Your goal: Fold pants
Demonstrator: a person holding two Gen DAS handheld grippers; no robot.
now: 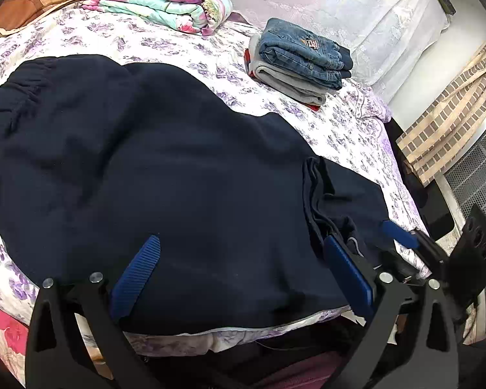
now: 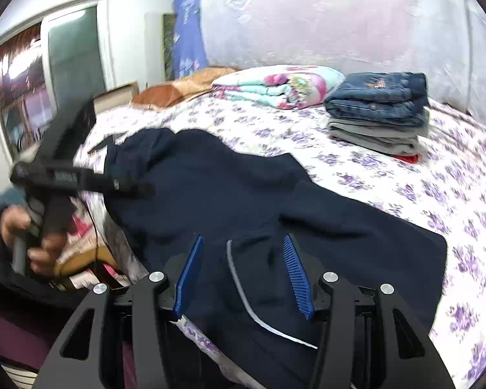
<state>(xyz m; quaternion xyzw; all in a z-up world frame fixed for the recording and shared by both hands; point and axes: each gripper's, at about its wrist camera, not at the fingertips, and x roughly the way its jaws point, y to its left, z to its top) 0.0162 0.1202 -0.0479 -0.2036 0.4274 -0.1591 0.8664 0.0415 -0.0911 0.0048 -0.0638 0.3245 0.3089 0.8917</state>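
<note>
Dark navy pants point(image 1: 152, 175) lie spread on the floral bedspread, waistband at the far left, leg ends bunched at the right. They also show in the right wrist view point(image 2: 243, 194), with a grey-white stripe point(image 2: 243, 295) near the front edge. My left gripper point(image 1: 243, 240) is open, its blue fingers wide apart just above the near part of the pants. My right gripper point(image 2: 243, 243) is open over the leg ends, the striped fold between its fingers. In the left wrist view the right gripper point(image 1: 369, 235) shows at the leg ends. The left gripper's body point(image 2: 81, 178) appears blurred at the left.
A stack of folded jeans and grey clothes point(image 1: 301, 61) sits at the far right of the bed point(image 1: 356, 136). A folded floral quilt point(image 1: 158, 3) and an orange pillow point(image 1: 32, 0) lie at the back. A window point(image 2: 48, 74) is on the left wall.
</note>
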